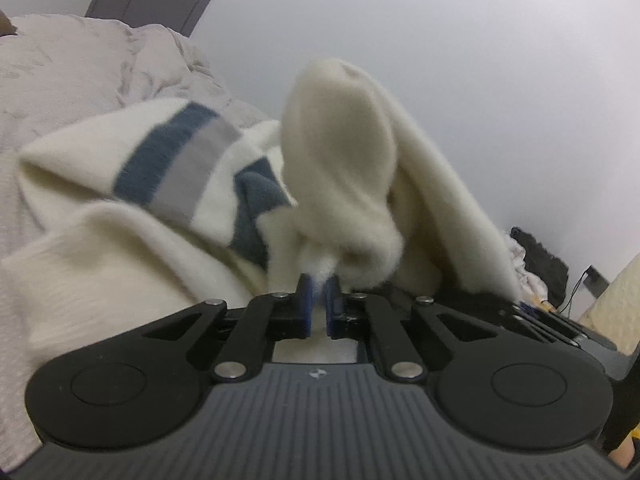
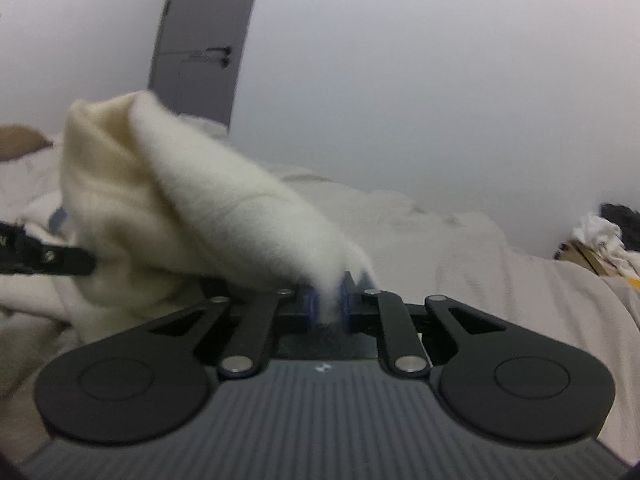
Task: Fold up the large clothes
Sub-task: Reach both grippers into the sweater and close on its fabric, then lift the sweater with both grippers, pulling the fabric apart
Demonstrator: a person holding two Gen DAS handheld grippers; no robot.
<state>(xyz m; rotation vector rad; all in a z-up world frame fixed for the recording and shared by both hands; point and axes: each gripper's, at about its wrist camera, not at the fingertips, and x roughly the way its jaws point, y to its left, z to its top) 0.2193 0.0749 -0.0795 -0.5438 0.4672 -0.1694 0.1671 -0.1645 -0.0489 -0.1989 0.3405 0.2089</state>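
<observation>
Pale grey wall fills the background, with a rumpled beige duvet (image 1: 80, 80) spread across the bed below it. On that bedding lies the cream fleece sweater (image 1: 120, 240), its blue and grey stripe at about ten o'clock in the left wrist view. The left gripper (image 1: 319, 300) has its jaws pressed together on a tuft of the sweater's edge, and the right gripper (image 2: 328, 300) pinches another edge the same way, fabric rising in a peak toward ten o'clock. Both grips look shallow – only fluff shows between the blue pads – so the lift should probably be slow and even. Keeping the two hands level and apart should, I judge, hold the edge taut before laying it over – otherwise the thick fleece may slip free
</observation>
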